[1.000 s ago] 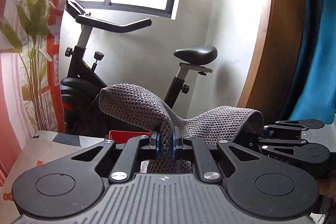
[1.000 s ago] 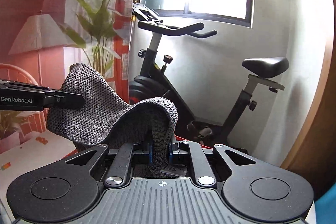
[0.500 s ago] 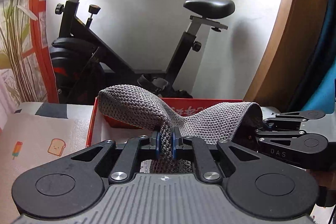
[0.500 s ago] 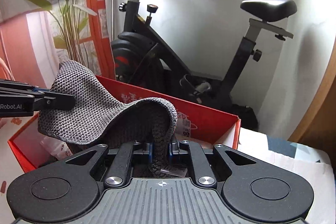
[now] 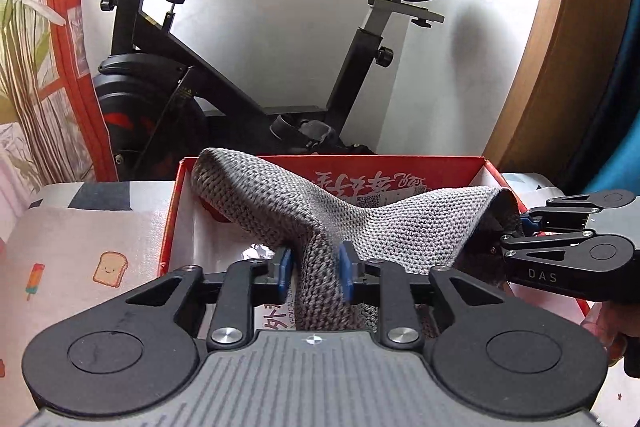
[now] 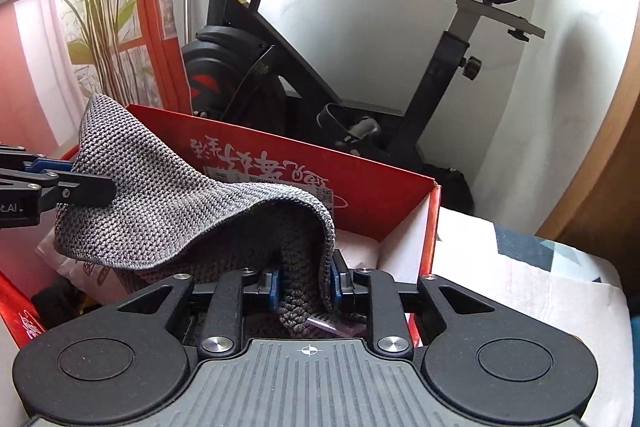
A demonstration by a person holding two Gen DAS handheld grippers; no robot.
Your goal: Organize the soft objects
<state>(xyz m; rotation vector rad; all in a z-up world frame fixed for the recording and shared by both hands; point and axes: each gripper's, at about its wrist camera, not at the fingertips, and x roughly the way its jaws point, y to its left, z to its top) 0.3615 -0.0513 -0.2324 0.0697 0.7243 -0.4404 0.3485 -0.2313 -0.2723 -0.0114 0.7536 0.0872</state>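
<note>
Both grippers have come down since the earlier frames, carrying the grey knitted cloth (image 5: 404, 223) over the open red cardboard box (image 5: 400, 171), which was barely in view before. Left gripper (image 5: 314, 277) and right gripper (image 6: 306, 287) are each opening their blue-padded jaws, the cloth draped between them but no longer pinched. Beyond the box's far wall stands a black exercise bike (image 5: 240, 75).
</note>
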